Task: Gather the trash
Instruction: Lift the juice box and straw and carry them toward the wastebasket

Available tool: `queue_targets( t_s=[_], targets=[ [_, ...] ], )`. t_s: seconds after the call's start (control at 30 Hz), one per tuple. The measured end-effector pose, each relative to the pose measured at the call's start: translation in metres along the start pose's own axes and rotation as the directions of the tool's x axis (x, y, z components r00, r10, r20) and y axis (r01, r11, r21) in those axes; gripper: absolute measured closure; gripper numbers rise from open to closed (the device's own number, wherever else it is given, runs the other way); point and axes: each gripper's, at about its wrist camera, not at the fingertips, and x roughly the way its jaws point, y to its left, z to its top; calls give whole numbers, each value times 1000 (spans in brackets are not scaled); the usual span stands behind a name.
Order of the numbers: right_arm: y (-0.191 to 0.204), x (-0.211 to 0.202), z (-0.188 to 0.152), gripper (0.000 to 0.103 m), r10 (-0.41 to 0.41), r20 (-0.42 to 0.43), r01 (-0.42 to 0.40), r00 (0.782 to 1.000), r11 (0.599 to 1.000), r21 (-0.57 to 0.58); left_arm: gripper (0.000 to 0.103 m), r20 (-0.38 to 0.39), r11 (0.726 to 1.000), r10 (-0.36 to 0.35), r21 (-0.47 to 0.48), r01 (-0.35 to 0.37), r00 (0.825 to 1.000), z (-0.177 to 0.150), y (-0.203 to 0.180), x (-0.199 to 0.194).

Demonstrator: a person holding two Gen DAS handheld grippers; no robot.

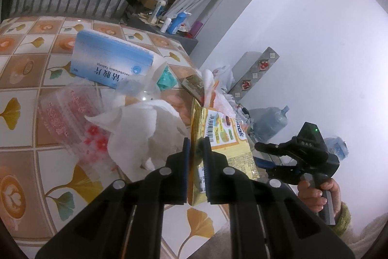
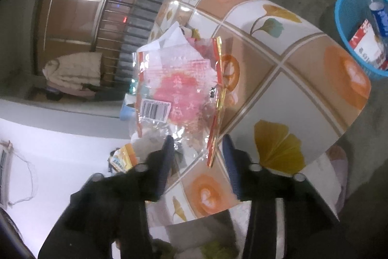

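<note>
While the blue basket (image 2: 349,23) at upper right already holds some trash, the left gripper (image 1: 195,149) clamps a yellow wrapper (image 1: 218,137); the right gripper (image 2: 197,152) stands half open around a clear wrapper (image 2: 177,89), frame centre; tissue (image 1: 143,128) and box (image 1: 111,60) remain

The blue basket (image 2: 349,45) at the right wrist view's upper right is cut by the frame edge; bottles (image 1: 169,16) at the left view's top are too small to read; the tissue (image 1: 145,128) hides tabletop

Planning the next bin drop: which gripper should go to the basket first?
Left, probably. Left gripper is already shut on the yellow packet; right gripper stands open around the clear wrapper, not gripping. Blue basket sits past the table.
</note>
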Motion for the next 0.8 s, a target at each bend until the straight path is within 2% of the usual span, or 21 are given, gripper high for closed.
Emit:
queue_targets(
  t_s=[0.3,0.4,0.47,0.53,0.63,0.8],
  targets=[
    [-2,14,4,61,23,-32,-23,999,1000,9,93,0,1000,3,3,-3,1000,0,1,0],
    [-3,15,6,70,24,-23,-24,999,1000,7,93,1,1000,5,1,-5,1000,-1,2,0],
    [-5,14,6,86,30,-25,-30,999,999,11,93,3,1000,5,-1,-5,1000,-1,1,-1],
    [-7,15,4,99,33,-31,-33,999,999,11,93,5,1000,6,0,-6,1000,-2,1,-2],
    [-8,12,2,103,39,-29,-39,999,999,5,93,13,1000,5,-2,-5,1000,-1,2,-7],
    [-1,1,1,103,59,-6,-59,998,998,-34,93,30,1000,-3,-4,3,1000,1,3,-13]
  ],
)
